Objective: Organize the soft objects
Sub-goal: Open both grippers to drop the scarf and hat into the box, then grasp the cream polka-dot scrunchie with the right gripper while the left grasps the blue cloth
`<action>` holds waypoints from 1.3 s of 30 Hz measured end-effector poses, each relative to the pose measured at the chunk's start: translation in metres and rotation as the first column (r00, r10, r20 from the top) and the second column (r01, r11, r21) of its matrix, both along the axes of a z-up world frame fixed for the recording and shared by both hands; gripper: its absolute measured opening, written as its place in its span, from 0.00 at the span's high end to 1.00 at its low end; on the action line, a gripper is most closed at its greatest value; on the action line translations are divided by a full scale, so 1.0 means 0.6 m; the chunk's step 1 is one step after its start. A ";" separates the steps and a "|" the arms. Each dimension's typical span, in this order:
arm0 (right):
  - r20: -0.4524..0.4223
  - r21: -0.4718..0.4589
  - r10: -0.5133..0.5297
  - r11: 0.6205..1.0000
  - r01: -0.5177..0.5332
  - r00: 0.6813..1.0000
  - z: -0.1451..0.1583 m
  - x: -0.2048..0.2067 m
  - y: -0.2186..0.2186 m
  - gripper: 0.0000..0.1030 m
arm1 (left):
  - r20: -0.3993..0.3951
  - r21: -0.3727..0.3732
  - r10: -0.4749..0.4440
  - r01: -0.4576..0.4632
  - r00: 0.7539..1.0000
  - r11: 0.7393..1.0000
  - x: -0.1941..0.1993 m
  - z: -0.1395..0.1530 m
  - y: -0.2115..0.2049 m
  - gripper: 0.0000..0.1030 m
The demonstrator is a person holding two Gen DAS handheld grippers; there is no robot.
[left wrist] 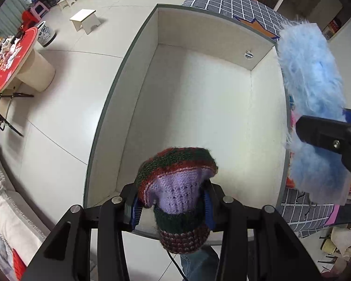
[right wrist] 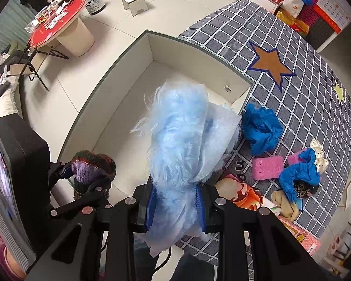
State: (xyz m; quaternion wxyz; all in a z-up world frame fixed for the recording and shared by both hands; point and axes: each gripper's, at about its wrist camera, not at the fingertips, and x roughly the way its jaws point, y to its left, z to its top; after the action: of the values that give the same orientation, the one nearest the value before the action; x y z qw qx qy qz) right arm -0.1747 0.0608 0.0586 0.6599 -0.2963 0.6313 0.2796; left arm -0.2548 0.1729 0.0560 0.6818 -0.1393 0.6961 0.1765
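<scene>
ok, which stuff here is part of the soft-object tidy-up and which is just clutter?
In play:
- striped knitted hat with purple lining, in left hand-held gripper
- fluffy light-blue cloth, in right hand-held gripper
- open white box
- blue mesh bath pouf, pink sponge, on the grey checked mat

Lying about:
- red round table
- white stool

Both wrist views: bright, even, diffuse indoor light, cool cast. Shadows soft and faint inside the white box (left wrist: 199, 107). Strong fisheye bowing, dark vignette in the corners. Centre sharp; fluffy blue cloth (right wrist: 184, 145) slightly overexposed.
</scene>
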 end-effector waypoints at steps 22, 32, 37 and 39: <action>-0.007 0.099 -0.022 0.995 0.022 1.000 0.027 0.022 -0.010 0.14 | 0.226 -0.169 0.179 -0.142 0.957 0.975 0.005 0.043 0.033 0.07; -0.002 0.121 -0.301 0.946 0.299 0.954 0.108 0.132 -0.194 0.14 | 0.288 -0.157 -0.041 0.089 0.957 0.984 0.115 0.101 -0.023 0.00; 0.035 0.097 -0.479 0.875 0.474 0.877 0.134 0.199 -0.328 0.14 | 0.236 -0.011 -0.298 0.309 0.925 0.951 0.211 0.083 -0.129 0.00; 0.024 0.079 -0.553 0.831 0.550 0.833 0.127 0.224 -0.385 0.14 | 0.195 0.020 -0.385 0.389 0.902 0.921 0.253 0.061 -0.169 0.00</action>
State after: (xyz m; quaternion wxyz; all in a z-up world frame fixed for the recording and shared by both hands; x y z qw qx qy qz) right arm -0.0402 -0.1702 0.1347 0.7364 -0.0850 0.6648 0.0923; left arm -0.1033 0.0715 0.0925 0.7669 -0.0217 0.6412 0.0164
